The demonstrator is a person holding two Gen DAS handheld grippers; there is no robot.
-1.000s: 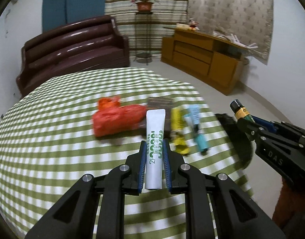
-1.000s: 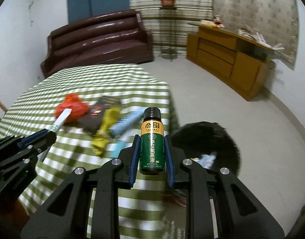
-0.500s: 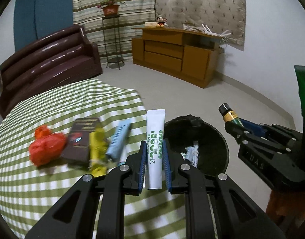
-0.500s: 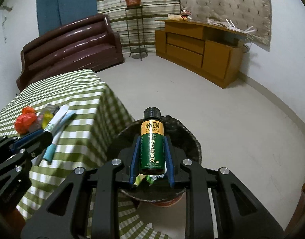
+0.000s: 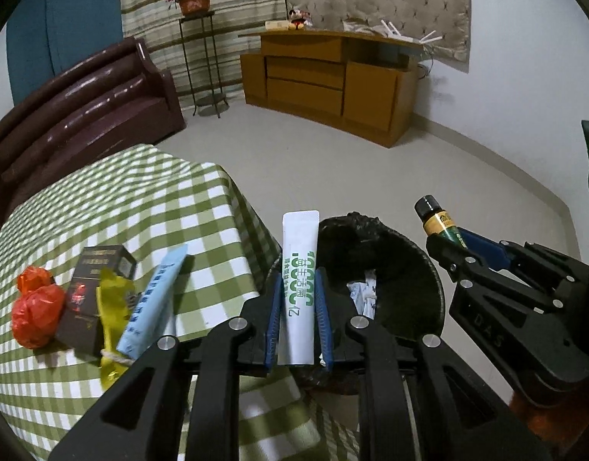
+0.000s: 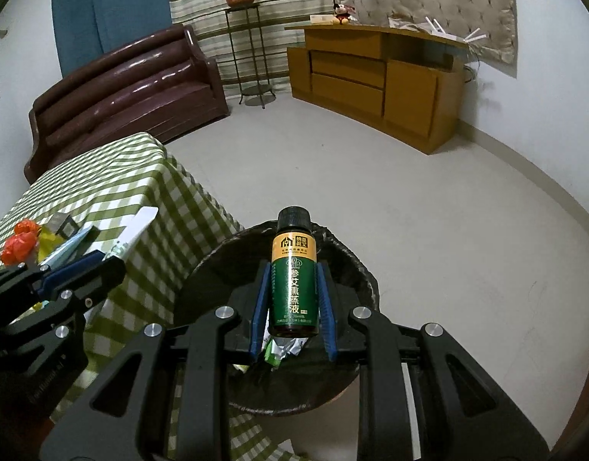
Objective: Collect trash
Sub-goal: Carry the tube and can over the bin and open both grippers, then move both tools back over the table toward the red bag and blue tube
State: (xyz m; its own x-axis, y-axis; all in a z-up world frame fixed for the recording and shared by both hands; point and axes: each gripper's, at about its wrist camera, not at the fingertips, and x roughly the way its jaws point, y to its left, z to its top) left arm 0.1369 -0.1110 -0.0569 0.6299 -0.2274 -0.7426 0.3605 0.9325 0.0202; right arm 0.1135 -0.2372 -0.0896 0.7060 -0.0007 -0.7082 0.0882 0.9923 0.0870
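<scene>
While black-lined trash bin (image 6: 356, 269) holds crumpled wrappers (image 6: 285, 347), bottle (image 6: 294, 272) above

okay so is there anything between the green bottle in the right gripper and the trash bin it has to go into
Nothing visible blocks it. The right gripper holds the green bottle over the open mouth of the black-lined trash bin, which shows only crumpled trash inside. The left gripper with its white tube is off to the side, over the table edge.

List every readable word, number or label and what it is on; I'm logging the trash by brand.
"DAS": moulded on the black right gripper body.
"Z1": white sachet; its green characters are unclear.
"艾熏蒸液": green glass bottle; small print unreadable.
Dark box, pale blue packet: print too blurred.
</scene>
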